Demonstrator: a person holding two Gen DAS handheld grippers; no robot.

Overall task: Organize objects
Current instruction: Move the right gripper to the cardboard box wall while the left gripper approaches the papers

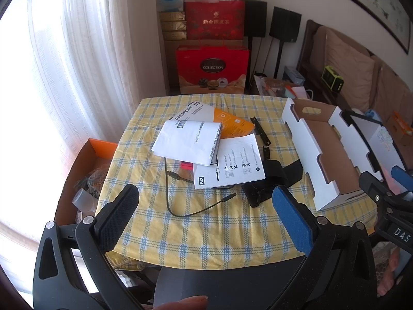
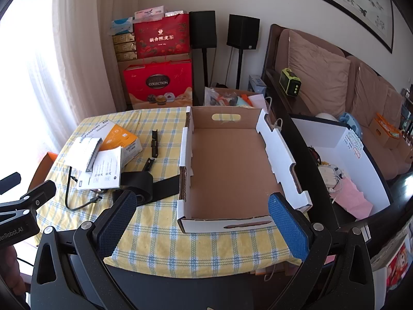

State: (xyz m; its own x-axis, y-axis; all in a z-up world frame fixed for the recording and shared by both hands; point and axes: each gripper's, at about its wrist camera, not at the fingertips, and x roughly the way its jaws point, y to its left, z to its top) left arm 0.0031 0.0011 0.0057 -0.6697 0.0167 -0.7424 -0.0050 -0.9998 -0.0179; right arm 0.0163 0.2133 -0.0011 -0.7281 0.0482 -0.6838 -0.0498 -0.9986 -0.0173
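Observation:
On the yellow checked tablecloth (image 1: 206, 232) lies a pile: a white-and-orange Passport box (image 1: 222, 120), a folded white booklet (image 1: 188, 142), a WD leaflet (image 1: 232, 165), a black cable (image 1: 180, 201), a black pouch with strap (image 1: 268, 183) and black brackets (image 1: 260, 130). An empty cardboard tray (image 2: 227, 170) stands on the table's right side. My left gripper (image 1: 204, 222) is open and empty above the near table edge, before the pile. My right gripper (image 2: 204, 222) is open and empty before the tray's near wall (image 2: 227, 226).
An orange box (image 1: 85, 180) with clutter sits left of the table. A white bin (image 2: 343, 165) with cables and a pink bag stands right of the tray. Red gift boxes (image 1: 213, 69), speakers and a sofa (image 2: 322, 77) lie beyond.

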